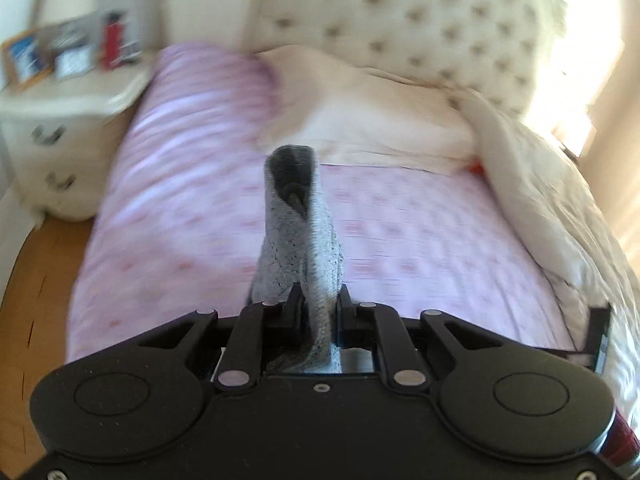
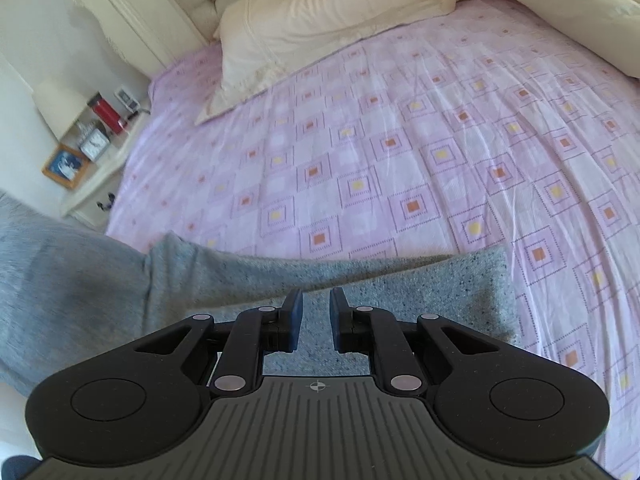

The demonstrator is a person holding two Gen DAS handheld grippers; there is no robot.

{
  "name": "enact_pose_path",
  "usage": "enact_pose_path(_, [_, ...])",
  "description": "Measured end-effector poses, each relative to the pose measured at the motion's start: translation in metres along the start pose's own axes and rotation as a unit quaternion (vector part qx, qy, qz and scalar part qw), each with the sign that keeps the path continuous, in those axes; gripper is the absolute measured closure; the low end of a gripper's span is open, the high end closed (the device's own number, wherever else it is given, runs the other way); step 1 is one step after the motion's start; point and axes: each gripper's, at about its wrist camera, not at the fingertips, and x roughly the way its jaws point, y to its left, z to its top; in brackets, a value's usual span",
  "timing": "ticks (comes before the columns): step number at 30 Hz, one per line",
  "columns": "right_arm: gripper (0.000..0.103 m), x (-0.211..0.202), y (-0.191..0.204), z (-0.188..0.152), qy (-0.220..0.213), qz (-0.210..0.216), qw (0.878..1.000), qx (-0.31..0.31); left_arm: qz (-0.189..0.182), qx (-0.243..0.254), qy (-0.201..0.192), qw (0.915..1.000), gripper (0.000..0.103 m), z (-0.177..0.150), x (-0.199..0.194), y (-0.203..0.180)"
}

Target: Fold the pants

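Left gripper (image 1: 318, 300) is clamped on a bunched fold of the grey pants (image 1: 300, 232); cloth runs between its jaws and rises ahead of them as a narrow tube with a dark opening at the far end. That part of the pants is lifted off the bed (image 1: 420, 240), over its middle. The left wrist view is motion-blurred.

Right gripper (image 2: 316, 310) has a narrow gap between its jaws, nothing pinched; it hovers just above the pants (image 2: 420, 292). Whether the fingertips touch the cloth I cannot tell. Here the pants lie flat along the near edge of the bed (image 2: 400, 140), a straight fabric edge ending right of the gripper, the rest of the cloth running off left past the bed's side and blurring out.

Bed has a pink sheet with square pattern. Cream pillow (image 2: 320, 28) at the head end of the bed, against the tufted headboard (image 1: 420, 20). Cream duvet (image 1: 532, 184) heaped along the bed's right side. Nightstand (image 2: 108, 168) just left of the bed's head end, carrying a lamp (image 2: 60, 104), red bottle (image 2: 106, 114), small clock (image 2: 95, 145) and framed photo (image 2: 66, 165).
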Motion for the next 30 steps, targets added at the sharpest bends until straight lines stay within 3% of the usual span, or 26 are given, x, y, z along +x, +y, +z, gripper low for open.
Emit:
enact_pose_path(5, [0.089,-0.015,-0.020,0.002,-0.027,0.002,0.999,0.036,-0.039,0.057,0.027,0.9972,0.083,-0.018,0.051,-0.098])
enact_pose_path(8, [0.089,-0.025,-0.037,0.001,-0.051,-0.029,0.997,0.055,-0.055,0.065,0.069,0.9940,0.076,-0.040,0.097,-0.141])
enact_pose_path(11, [0.089,-0.035,-0.046,0.000,-0.077,-0.052,0.994,0.060,-0.087,0.048,0.110,0.9890,0.076,-0.056,0.132,-0.167])
enact_pose_path(14, [0.087,-0.040,-0.052,0.000,-0.085,-0.025,0.993,0.074,-0.102,0.048,0.102,0.9884,0.076,-0.055,0.133,-0.180])
enact_pose_path(16, [0.081,-0.034,-0.054,0.001,-0.071,0.002,0.994,0.082,-0.101,0.057,0.089,0.9893,0.074,-0.054,0.122,-0.179])
enact_pose_path(18, [0.066,-0.026,-0.054,0.001,-0.048,0.026,0.995,0.087,-0.092,0.066,0.076,0.9907,0.069,-0.052,0.111,-0.172])
enact_pose_path(20, [0.061,-0.017,-0.051,-0.001,-0.022,0.039,0.995,0.086,-0.067,0.066,0.071,0.9931,0.069,-0.050,0.107,-0.161])
enact_pose_path(25, [0.057,-0.010,-0.038,-0.007,0.002,-0.007,0.999,0.051,-0.008,0.036,0.072,0.9967,0.064,-0.060,0.096,-0.091])
enact_pose_path(30, [0.055,-0.006,-0.041,-0.015,0.033,-0.035,0.998,0.050,0.045,0.030,0.090,0.9945,0.063,-0.090,0.100,-0.031])
